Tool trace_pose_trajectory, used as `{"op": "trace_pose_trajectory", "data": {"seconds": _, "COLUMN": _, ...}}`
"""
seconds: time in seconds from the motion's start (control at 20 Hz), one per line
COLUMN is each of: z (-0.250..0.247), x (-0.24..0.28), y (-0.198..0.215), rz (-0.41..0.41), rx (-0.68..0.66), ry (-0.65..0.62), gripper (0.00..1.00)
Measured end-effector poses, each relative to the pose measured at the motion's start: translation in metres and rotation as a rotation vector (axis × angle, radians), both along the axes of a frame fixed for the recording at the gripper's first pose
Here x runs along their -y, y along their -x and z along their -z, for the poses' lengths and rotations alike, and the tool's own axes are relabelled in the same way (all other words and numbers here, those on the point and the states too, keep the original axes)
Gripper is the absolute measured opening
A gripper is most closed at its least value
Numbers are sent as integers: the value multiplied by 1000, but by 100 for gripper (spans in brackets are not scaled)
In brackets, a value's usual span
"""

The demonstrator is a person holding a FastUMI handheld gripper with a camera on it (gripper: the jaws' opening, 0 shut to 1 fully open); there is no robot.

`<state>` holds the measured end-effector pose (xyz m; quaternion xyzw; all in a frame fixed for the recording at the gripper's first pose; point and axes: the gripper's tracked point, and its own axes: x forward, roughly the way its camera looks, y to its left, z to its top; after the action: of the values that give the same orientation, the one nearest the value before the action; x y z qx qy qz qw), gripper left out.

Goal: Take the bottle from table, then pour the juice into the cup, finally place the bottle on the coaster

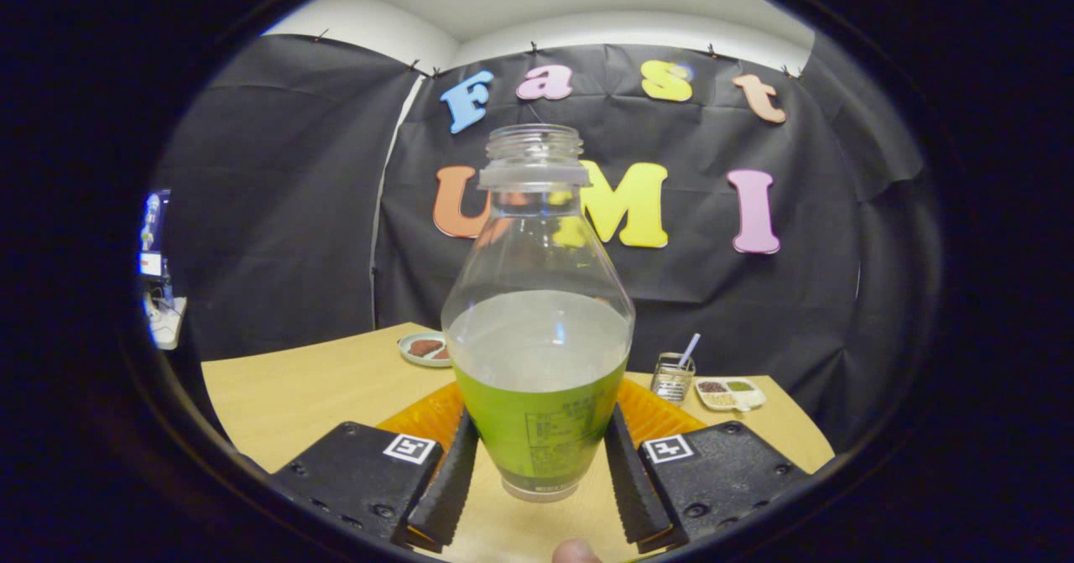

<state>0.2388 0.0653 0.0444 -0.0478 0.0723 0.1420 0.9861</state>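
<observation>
Tongs clamp uncapped bottle w/ green label, print unreadable.

A clear plastic bottle with no cap is held upright between the two black fingers, which press on its green label from both sides. Cloudy juice fills it about halfway. An orange coaster is seen just behind it on the worktop.
</observation>
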Motion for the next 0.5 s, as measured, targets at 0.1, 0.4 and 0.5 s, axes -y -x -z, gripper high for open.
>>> {"op": "trace_pose_trajectory", "data": {"seconds": 0.1, "z": 27, "x": -1, "y": -24, "rz": -1, "rx": -68, "ry": -2, "gripper": 76}}
{"op": "trace_pose_trajectory", "data": {"seconds": 0.4, "z": 70, "x": -12, "y": -69, "rz": -24, "rx": -151, "ry": 1, "gripper": 76}}
{"op": "trace_pose_trajectory", "data": {"seconds": 0.5, "z": 82, "x": -13, "y": -75, "rz": -29, "rx": -161, "ry": 8, "gripper": 77}}
